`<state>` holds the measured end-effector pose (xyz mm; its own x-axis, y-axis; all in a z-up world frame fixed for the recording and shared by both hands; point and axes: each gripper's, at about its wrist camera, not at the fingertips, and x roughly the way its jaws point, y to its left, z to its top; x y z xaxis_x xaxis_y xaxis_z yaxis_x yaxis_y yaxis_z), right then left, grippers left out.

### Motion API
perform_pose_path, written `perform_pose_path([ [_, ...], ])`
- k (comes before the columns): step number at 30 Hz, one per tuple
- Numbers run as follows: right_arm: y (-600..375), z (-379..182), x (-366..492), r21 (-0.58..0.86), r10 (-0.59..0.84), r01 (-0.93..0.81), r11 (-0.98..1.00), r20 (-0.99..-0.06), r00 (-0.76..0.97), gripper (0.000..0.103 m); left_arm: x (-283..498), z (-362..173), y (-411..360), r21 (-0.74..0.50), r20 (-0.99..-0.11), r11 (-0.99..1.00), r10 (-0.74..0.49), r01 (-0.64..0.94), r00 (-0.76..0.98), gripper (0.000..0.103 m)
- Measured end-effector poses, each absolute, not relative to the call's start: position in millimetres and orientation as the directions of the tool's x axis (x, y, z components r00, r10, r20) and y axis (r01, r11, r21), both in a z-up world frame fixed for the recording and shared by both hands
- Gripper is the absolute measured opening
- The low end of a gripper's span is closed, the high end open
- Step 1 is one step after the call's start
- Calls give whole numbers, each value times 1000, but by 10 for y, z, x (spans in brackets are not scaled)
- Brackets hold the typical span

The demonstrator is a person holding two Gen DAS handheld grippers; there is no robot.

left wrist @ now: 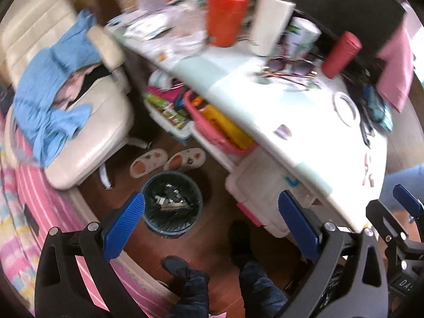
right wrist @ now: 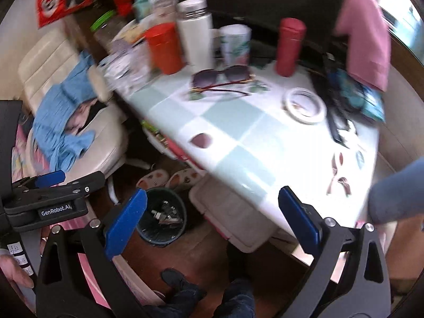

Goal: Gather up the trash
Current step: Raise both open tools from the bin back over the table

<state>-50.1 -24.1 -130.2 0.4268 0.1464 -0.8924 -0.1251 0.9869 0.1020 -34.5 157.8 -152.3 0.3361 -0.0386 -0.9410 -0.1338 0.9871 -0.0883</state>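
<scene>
A round dark bin (left wrist: 172,204) with a black liner stands on the wooden floor beside the table, and small scraps lie in it. In the left wrist view my left gripper (left wrist: 212,212) hangs high above it, its blue fingers wide apart and empty. My right gripper's blue finger (left wrist: 408,198) shows at the right edge. In the right wrist view my right gripper (right wrist: 212,212) is open and empty too, above the bin (right wrist: 161,217) and the table's near edge. The left gripper (right wrist: 76,180) sits just to its left. Both views are motion-blurred.
The table (right wrist: 238,137) has a green-and-white checked cloth and carries an orange cup (right wrist: 164,47), a white flask (right wrist: 196,34), a red bottle (right wrist: 288,47), sunglasses (right wrist: 222,76) and a tape roll (right wrist: 304,103). A cream chair (left wrist: 87,132) holds blue cloth. Slippers (left wrist: 167,159), boxes and the person's feet (left wrist: 180,267) crowd the floor.
</scene>
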Motion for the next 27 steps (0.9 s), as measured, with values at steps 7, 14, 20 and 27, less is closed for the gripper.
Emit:
perform_pose_path([
  [7, -716, -1236, -481, 97, 86, 2, 995, -887, 454, 98, -51, -1435, 1095, -102, -935, 995, -90, -16, 342, 98],
  [14, -1142, -1230, -387, 93, 48, 76, 993, -885, 463, 98, 251, -1426, 687, -104, -936, 994, -110, 36, 334, 98],
  [20, -1507, -1315, -258, 95, 29, 125, 988, -894, 447, 98, 581, -1458, 279, -112, -939, 991, -130, 76, 319, 98],
  [27, -1798, -1475, -96, 93, 18, 156, 983, -904, 427, 98, 940, -1504, -154, -107, -939, 987, -141, 123, 313, 98],
])
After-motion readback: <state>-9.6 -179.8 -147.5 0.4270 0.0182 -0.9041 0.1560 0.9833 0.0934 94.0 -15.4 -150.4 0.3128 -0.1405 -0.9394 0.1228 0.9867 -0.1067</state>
